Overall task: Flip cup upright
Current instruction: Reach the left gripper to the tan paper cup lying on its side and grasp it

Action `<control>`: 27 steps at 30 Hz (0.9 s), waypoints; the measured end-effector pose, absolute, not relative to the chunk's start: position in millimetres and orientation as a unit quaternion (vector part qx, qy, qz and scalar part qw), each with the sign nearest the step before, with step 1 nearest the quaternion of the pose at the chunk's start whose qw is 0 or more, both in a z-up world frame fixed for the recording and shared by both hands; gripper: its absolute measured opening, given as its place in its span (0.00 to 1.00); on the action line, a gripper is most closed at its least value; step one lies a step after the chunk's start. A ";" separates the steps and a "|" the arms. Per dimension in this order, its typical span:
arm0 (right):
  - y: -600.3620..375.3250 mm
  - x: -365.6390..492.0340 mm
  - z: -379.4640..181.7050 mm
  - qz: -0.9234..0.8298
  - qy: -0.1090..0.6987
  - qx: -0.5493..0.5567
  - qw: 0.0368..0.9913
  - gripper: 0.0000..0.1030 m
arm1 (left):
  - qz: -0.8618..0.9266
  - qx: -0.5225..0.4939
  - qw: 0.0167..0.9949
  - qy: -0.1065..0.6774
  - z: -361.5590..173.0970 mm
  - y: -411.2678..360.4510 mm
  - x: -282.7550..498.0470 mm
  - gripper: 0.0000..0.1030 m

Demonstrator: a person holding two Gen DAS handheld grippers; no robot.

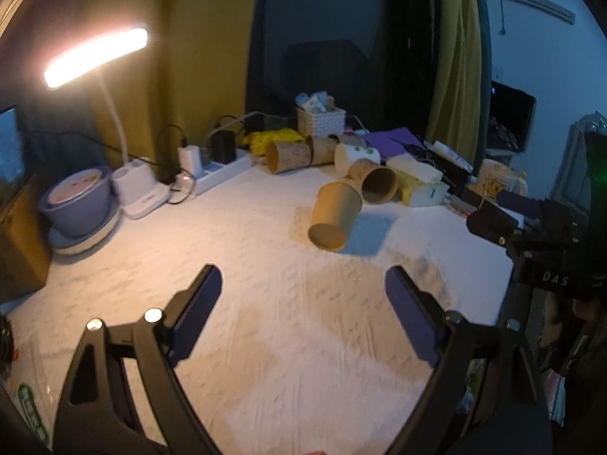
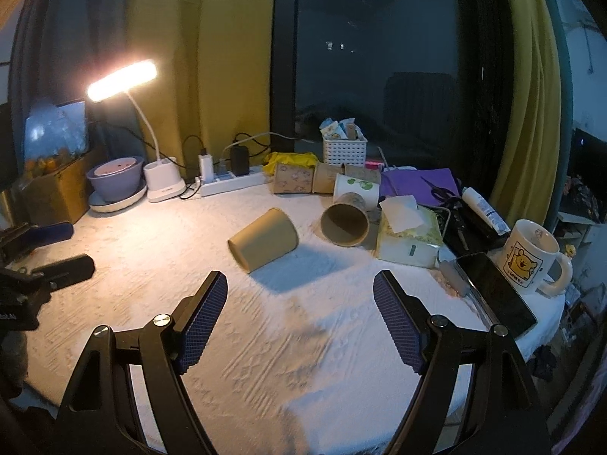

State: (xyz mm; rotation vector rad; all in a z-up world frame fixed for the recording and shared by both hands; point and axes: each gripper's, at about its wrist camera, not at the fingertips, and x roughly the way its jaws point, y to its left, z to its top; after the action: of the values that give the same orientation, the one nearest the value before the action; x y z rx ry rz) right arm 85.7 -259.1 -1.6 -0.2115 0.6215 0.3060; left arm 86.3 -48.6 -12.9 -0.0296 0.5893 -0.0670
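A plain tan paper cup (image 2: 264,239) lies on its side on the white tablecloth (image 2: 303,341), its flat base turned toward me; it also shows in the left wrist view (image 1: 335,216). My right gripper (image 2: 299,292) is open and empty, a short way in front of the cup. My left gripper (image 1: 303,284) is open and empty, further back from the cup. The left gripper's fingers (image 2: 57,250) show at the left edge of the right wrist view. The right gripper's fingers (image 1: 493,223) show at the right of the left wrist view.
Several more paper cups (image 2: 345,220) lie on their sides behind. A tissue pack (image 2: 409,239), phone (image 2: 497,292), mug (image 2: 531,258), scissors, white basket (image 2: 345,148), power strip (image 2: 231,182), lit desk lamp (image 2: 121,79) and bowl (image 2: 114,178) ring the table.
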 end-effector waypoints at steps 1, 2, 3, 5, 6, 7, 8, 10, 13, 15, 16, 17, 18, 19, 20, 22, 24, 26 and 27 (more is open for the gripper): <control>-260.8 90.3 -2.7 0.149 0.304 -0.103 0.935 0.80 | -0.036 -0.012 0.955 0.294 -14.0 -50.6 93.5 0.87; -262.4 97.2 -3.7 0.147 0.305 -0.103 0.935 0.80 | -0.039 -0.009 0.954 0.298 -15.0 -53.1 100.2 0.87; -264.4 103.8 -4.7 0.146 0.306 -0.101 0.935 0.80 | -0.042 -0.005 0.953 0.301 -16.2 -56.4 108.0 0.87; -268.7 114.6 -7.0 0.145 0.309 -0.097 0.935 0.80 | -0.049 -0.001 0.949 0.312 -18.6 -62.6 125.1 0.87; -271.0 121.4 -8.3 0.143 0.311 -0.096 0.935 0.80 | -0.052 -0.001 0.947 0.318 -19.8 -64.5 133.5 0.87; -273.8 130.6 -9.8 0.142 0.314 -0.094 0.934 0.80 | -0.054 0.003 0.944 0.324 -21.4 -67.8 144.7 0.87; -276.2 136.7 -11.4 0.141 0.315 -0.092 0.934 0.80 | -0.056 0.006 0.944 0.326 -22.4 -69.0 150.2 0.87; -280.9 148.5 -13.5 0.137 0.317 -0.090 0.934 0.80 | -0.060 0.017 0.940 0.334 -24.7 -75.5 169.4 0.87; -289.3 168.7 -19.3 0.132 0.323 -0.085 0.933 0.80 | -0.068 0.027 0.936 0.345 -28.2 -83.6 196.9 0.87; -294.9 185.1 -24.7 0.130 0.331 -0.083 0.931 0.80 | -0.071 0.033 0.933 0.351 -31.9 -87.9 214.6 0.87; -296.5 190.0 -26.5 0.129 0.331 -0.082 0.931 0.80 | -0.074 0.034 0.931 0.356 -34.4 -89.3 223.1 0.87; -298.3 195.7 -28.3 0.128 0.333 -0.081 0.931 0.80 | -0.076 0.036 0.930 0.359 -36.8 -90.3 229.2 0.87; -300.9 203.4 -30.8 0.128 0.335 -0.079 0.930 0.80 | -0.079 0.037 0.927 0.365 -40.3 -91.8 237.1 0.87; -302.2 208.0 -32.4 0.128 0.336 -0.077 0.930 0.80 | -0.081 0.038 0.924 0.373 -45.1 -93.2 246.3 0.87; -303.6 213.4 -34.6 0.128 0.339 -0.076 0.929 0.80 | -0.083 0.039 0.920 0.380 -49.4 -94.2 253.9 0.86; -307.1 224.3 -39.5 0.128 0.345 -0.072 0.927 0.80 | -0.084 0.041 0.914 0.395 -58.2 -95.4 268.1 0.86; -309.2 232.1 -44.6 0.128 0.351 -0.069 0.925 0.80 | -0.083 0.047 0.910 0.403 -64.3 -97.6 278.6 0.86; -310.8 239.6 -51.0 0.128 0.358 -0.066 0.923 0.80 | -0.083 0.052 0.904 0.417 -73.0 -97.7 290.1 0.86; -312.4 244.3 -55.4 0.128 0.363 -0.063 0.921 0.80 | -0.085 0.053 0.901 0.422 -75.7 -98.2 293.6 0.86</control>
State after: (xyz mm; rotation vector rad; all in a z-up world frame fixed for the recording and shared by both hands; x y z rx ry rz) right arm 244.3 -312.4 -55.4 -0.1296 0.7461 0.2637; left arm 293.6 -98.2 -75.7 0.1103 0.8729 -0.1748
